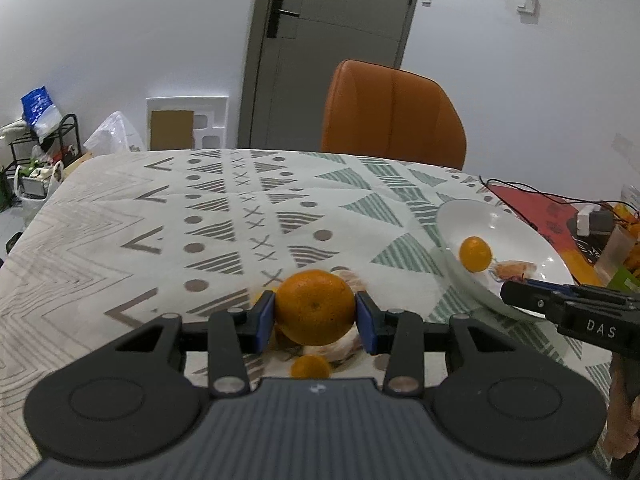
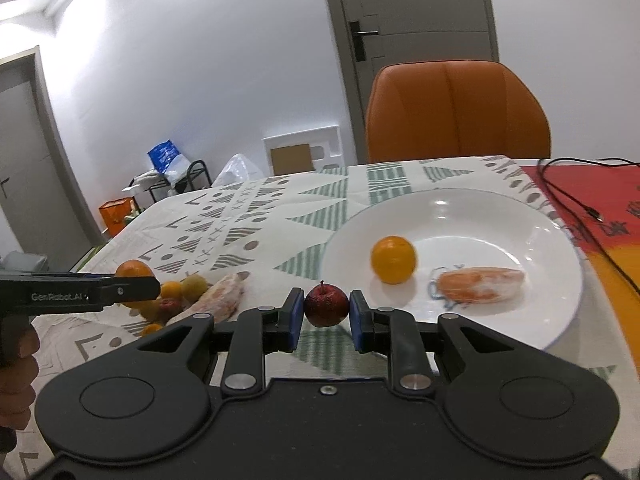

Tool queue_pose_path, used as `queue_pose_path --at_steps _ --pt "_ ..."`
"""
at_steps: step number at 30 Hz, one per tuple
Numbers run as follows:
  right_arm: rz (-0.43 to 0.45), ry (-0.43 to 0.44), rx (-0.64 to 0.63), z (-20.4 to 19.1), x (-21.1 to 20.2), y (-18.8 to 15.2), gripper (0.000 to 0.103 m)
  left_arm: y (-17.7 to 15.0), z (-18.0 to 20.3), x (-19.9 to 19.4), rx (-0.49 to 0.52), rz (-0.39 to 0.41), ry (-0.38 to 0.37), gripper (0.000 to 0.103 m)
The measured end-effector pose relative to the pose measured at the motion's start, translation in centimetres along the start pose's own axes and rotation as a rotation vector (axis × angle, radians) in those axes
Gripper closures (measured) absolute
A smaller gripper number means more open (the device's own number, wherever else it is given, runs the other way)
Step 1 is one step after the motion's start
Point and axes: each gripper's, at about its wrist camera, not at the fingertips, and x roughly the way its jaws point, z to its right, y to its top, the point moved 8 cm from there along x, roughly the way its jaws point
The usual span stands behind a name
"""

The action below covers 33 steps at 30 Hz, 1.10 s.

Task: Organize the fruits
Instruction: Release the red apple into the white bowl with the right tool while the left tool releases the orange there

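White walls (image 1: 120, 40), grey door (image 1: 328, 40), orange chair (image 1: 392, 116) behind patterned tablecloth (image 1: 160, 220).

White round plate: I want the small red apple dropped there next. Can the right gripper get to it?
Probably yes: the right gripper, shut on the small red apple, sits at the white round plate's near rim, with bare space ahead.

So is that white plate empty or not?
Not empty: the white plate holds a small orange fruit and a wrapped orange piece.
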Motion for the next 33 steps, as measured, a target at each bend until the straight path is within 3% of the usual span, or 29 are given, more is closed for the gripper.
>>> queue_pose_path --at_steps 12,16,33 --pt "0.020 -0.032 0.032 2.7 -1.2 0.4 0.080 0.9 2.8 0.9 0.042 0.000 -0.026 0.062" --pt "0.021 -0.048 0.025 3.3 -1.7 0.3 0.068 1.0 3.8 1.2 0.056 -0.001 -0.035 0.062" --pt "0.048 -0.111 0.127 8.8 -5.1 -1.0 0.067 1.2 10.0 2.4 0.150 -0.011 -0.098 0.062"
